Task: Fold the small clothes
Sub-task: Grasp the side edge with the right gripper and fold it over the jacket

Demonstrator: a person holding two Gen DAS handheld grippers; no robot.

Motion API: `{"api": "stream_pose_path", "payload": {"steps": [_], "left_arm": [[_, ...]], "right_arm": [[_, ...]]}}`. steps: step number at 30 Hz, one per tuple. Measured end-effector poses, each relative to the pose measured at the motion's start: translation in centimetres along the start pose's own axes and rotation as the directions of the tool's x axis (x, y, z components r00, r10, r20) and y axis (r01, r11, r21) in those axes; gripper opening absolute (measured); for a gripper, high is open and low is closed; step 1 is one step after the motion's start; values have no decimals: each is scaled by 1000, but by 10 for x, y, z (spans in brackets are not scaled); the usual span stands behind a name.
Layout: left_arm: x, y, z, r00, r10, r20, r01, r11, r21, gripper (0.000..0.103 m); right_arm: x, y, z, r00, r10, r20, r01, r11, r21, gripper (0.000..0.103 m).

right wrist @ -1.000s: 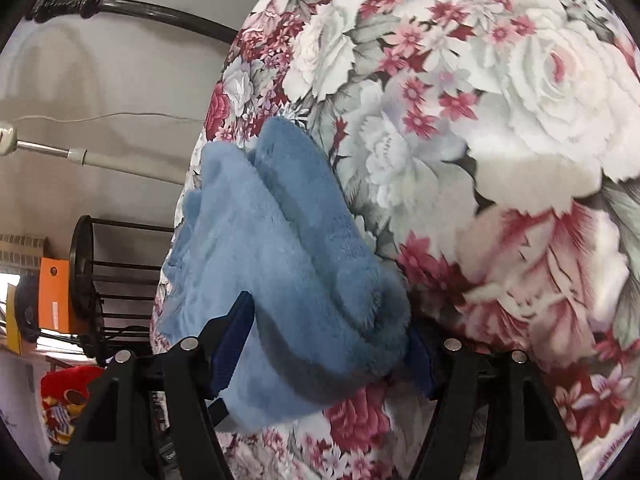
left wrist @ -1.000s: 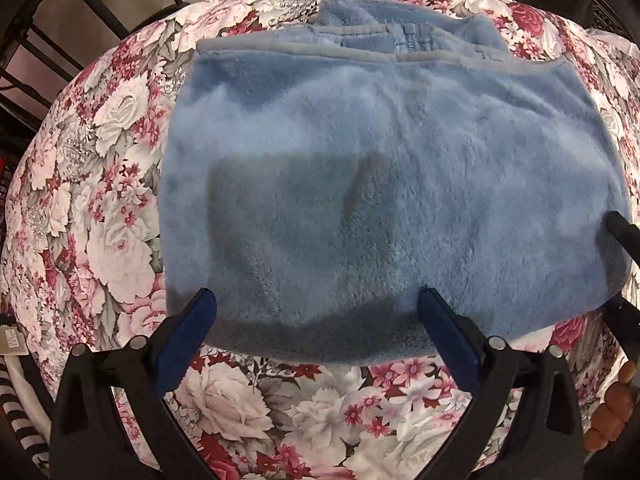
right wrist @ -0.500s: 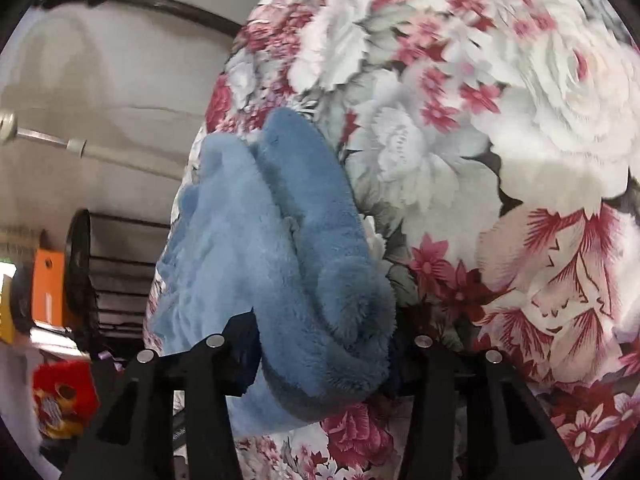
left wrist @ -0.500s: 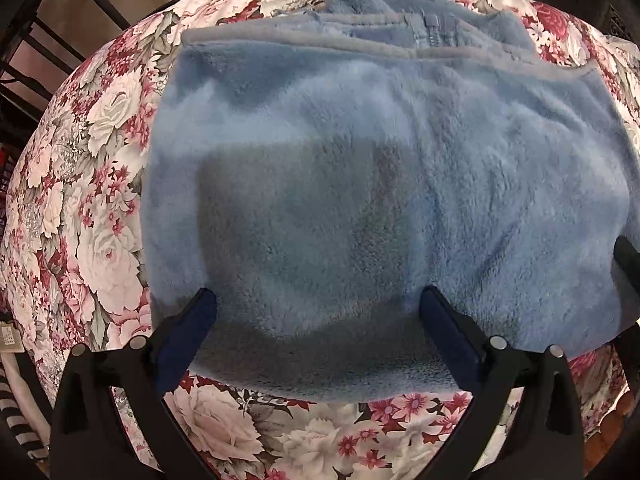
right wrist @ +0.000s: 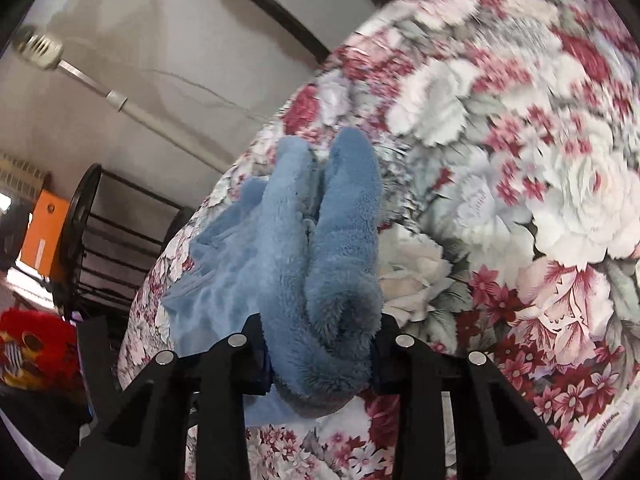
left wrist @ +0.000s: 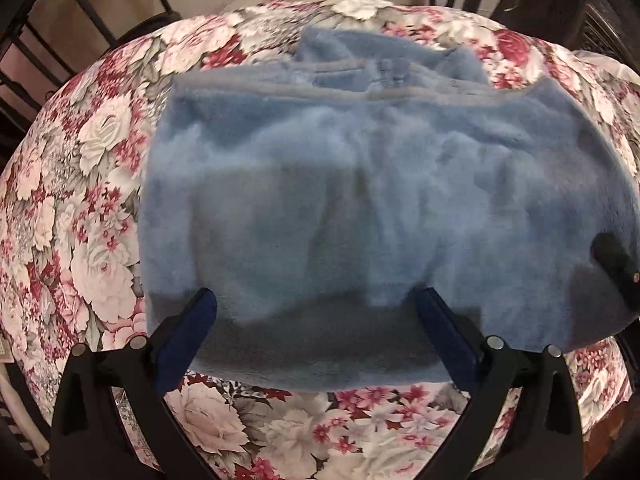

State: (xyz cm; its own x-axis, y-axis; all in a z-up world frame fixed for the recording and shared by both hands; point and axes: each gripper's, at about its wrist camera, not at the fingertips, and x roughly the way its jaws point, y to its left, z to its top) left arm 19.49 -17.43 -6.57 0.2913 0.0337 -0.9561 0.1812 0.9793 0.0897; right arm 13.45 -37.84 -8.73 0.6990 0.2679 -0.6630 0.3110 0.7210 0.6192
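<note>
Bunching softly, the blue fleece garment [left wrist: 360,208] lay on the floral worktop [left wrist: 80,208]; right claw [right wrist: 320,344] pinched its thick corner, left claw [left wrist: 316,320] gaped wide above its near hem, gripping nothing.

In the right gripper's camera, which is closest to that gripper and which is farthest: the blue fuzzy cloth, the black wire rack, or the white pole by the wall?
1. The blue fuzzy cloth, pinched in the right gripper.
2. The black wire rack, off to the left past the flowery cover.
3. The white pole, upper left against the wall.
</note>
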Motion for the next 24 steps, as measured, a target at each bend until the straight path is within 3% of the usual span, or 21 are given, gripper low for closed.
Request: {"api": "stream_pose_path", "payload": {"steps": [5, 12, 15, 18, 24], "left_arm": [[-1, -6, 4, 1000, -4, -5, 4, 1000, -10, 98], [-12, 18, 10, 997, -77, 20, 79, 991, -110, 98], [-19, 22, 9, 995, -92, 33, 95, 989, -111, 98], [-30, 22, 11, 997, -50, 67, 56, 994, -98, 97], [-42, 40, 6, 995, -37, 97, 47, 993, -111, 94]], "right_arm": [[-10, 28, -3, 1000, 16, 7, -16, 998, -68, 33], [-13, 66, -19, 999, 30, -13, -32, 990, -138, 33], [-13, 81, -27, 999, 41, -30, -45, 986, -162, 33], [-16, 90, -31, 999, 32, -20, -35, 987, -156, 33], [-14, 109, -38, 999, 44, -28, -48, 989, -141, 33]]}}
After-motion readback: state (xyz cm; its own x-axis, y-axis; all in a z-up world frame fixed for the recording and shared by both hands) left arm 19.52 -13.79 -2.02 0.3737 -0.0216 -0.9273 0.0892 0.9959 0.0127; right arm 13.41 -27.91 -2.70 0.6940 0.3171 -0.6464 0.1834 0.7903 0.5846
